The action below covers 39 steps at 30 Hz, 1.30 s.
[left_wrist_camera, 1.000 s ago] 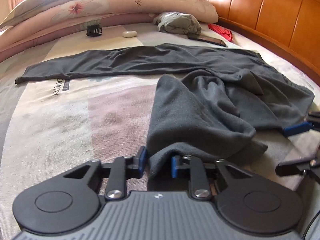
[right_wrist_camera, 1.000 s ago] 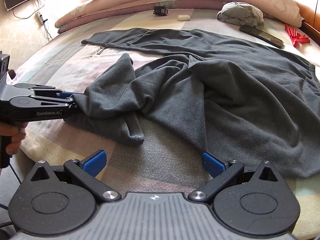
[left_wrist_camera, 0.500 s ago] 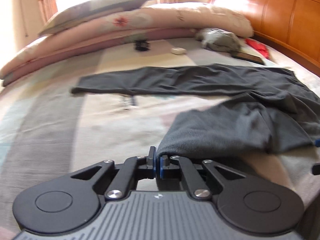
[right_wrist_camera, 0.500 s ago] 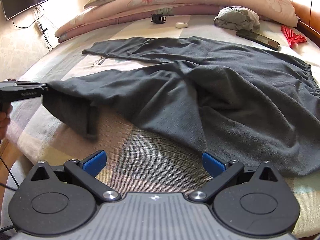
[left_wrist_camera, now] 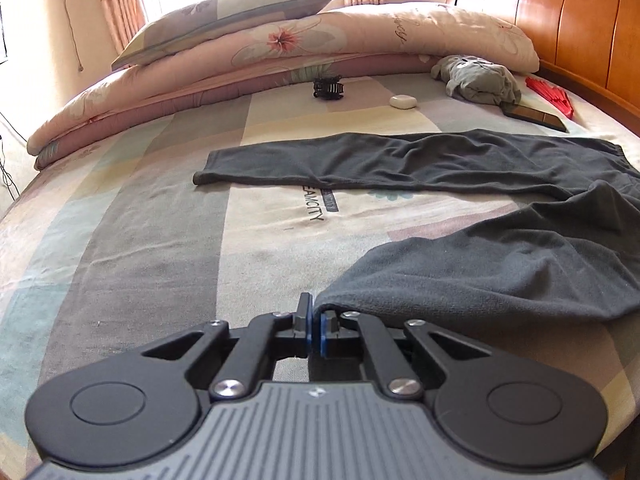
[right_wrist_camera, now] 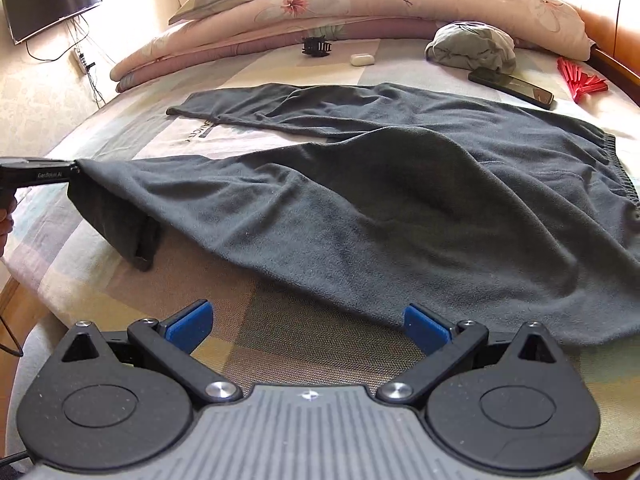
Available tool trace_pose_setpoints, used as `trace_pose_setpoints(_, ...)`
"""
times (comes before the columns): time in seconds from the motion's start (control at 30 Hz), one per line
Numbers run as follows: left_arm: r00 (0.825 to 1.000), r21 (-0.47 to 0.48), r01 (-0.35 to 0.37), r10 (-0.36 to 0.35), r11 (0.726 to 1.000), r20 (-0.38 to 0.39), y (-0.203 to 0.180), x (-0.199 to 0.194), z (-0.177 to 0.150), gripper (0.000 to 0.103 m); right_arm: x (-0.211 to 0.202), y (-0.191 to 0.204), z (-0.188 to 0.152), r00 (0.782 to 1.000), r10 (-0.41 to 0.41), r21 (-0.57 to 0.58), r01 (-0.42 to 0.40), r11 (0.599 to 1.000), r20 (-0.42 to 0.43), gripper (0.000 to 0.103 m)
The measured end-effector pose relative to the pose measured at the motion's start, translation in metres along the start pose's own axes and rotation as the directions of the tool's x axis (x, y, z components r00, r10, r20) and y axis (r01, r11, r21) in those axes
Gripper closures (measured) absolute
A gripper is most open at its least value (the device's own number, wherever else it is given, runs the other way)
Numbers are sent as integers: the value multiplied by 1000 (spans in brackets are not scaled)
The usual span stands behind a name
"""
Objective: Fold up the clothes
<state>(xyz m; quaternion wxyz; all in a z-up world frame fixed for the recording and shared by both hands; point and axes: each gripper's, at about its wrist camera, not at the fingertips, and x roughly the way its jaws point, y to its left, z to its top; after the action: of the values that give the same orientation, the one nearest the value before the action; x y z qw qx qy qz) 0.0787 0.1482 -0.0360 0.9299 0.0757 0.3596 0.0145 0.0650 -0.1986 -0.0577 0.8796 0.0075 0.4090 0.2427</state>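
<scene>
A: Where are the dark grey trousers (right_wrist_camera: 400,200)?

B: Spread across the bed (left_wrist_camera: 120,248), on its patchwork sheet. One leg lies flat and straight farther up the bed, toward the pillows (left_wrist_camera: 280,36). The nearer leg is pulled out sideways, with its cuff lifted off the sheet.

A: What has hold of that cuff?

B: The left hand-held gripper (left_wrist_camera: 314,326). Its blue pads are pressed together on the cuff's edge. In the right wrist view it shows at the left border (right_wrist_camera: 40,172), with the cloth hanging down from its tip.

A: And the right hand-held gripper (right_wrist_camera: 306,326)?

B: Its jaws stand wide apart with nothing between them, above bare sheet just short of the trousers' near edge.

A: Anything else on the bed?

B: A black hair claw (left_wrist_camera: 329,88), a small white case (left_wrist_camera: 403,101), a bundled grey-green garment (left_wrist_camera: 478,80), a phone (left_wrist_camera: 534,117) and a red folded fan (left_wrist_camera: 550,94), all up by the pillows, well apart from both grippers.
</scene>
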Motion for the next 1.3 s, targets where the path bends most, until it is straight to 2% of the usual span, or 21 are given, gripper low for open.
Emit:
trace_pose_setpoints(0.2, 996, 45, 56, -59, 997, 67, -21, -13, 18, 101, 0, 1, 0, 1000, 13, -4, -13, 1000, 0, 0)
trace_pose_setpoints(0.27, 992, 56, 96, -101, 994, 81, -32, -15, 26, 101, 0, 1, 0, 1000, 17, -6, -18, 1000, -5, 0)
trace_pose_setpoints(0.43, 976, 114, 186, -197, 976, 90, -68, -15, 45, 101, -2, -1, -3, 1000, 20, 5, -20, 1000, -5, 0)
trace_pose_setpoints(0.6, 953, 183, 271, -290, 945, 84, -111, -10, 61, 101, -6, -6, -4, 1000, 22, 18, -22, 1000, -6, 0)
trace_pose_setpoints(0.8, 926, 255, 353, -374, 900, 40, -162, 2, 69, 101, -11, -15, -8, 1000, 14, 39, -14, 999, -3, 0)
trace_pose_setpoints(0.97, 909, 273, 406, -416, 872, -24, -196, 22, 68, 101, -15, -26, -9, 1000, 19, 70, -19, 997, -4, 0)
trace_pose_setpoints(1.1, 902, 266, 430, -424, 862, -84, -214, 42, 67, 101, -14, -34, -10, 1000, 18, 101, -17, 995, -10, 0)
trace_pose_setpoints(1.3, 900, 257, 435, -408, 863, -153, -224, 56, 59, 100, -9, -42, -11, 999, 27, 130, -24, 991, -24, 0)
